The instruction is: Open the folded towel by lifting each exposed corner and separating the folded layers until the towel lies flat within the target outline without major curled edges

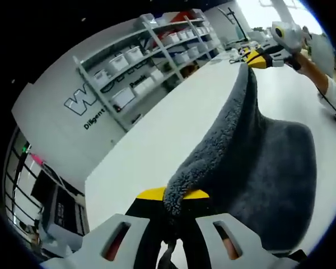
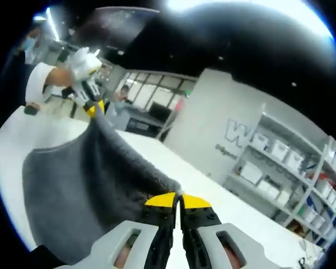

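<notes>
Towel (image 1: 269, 162) lifted off surface (image 1: 157, 140), stretched between left tool (image 1: 173, 216) and right tool (image 2: 178, 216), each clenched on an edge; laying flat remains.

Grey towel, white table, yellow-tipped grippers

The towel (image 1: 269, 162) is plain dark grey; the table (image 1: 157, 140) is white. Both the left gripper (image 1: 173, 197) and right gripper (image 2: 177, 203) have black jaws, yellow tips and light grey bodies. The shelves (image 1: 151, 61) hold white bins (image 1: 133, 54).
</notes>
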### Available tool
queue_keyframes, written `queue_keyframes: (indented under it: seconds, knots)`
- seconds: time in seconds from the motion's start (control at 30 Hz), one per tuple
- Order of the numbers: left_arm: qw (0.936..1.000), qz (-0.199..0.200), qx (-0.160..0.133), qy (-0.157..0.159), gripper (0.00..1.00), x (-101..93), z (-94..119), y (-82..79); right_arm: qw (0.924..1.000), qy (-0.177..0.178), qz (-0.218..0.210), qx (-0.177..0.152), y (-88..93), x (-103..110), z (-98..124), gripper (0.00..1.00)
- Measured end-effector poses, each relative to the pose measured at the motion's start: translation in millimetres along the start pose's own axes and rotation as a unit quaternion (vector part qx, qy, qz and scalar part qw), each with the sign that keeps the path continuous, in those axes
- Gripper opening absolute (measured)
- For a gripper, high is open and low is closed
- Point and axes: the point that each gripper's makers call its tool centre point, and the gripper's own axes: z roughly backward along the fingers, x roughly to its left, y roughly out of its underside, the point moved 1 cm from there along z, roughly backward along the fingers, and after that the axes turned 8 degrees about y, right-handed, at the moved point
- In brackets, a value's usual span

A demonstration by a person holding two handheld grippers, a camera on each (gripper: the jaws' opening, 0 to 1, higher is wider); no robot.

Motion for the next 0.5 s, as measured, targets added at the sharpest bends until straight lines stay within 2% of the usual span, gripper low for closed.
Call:
queue_keyframes:
  seconds: [0.33,0.5]
  knots:
    - [1.0000,0.008,0.002,0.002,0.07,4.8,-19.5,7.0,0.9997,0.002,-0.020,0.013,15.5,1.6,-11.6,0.00]
    - [0.9999,0.014,0.006,0.002,0.08,8.1,-34.2,15.8,0.9995,0.001,-0.021,0.025,27.7,5.7,-22.9,0.00]
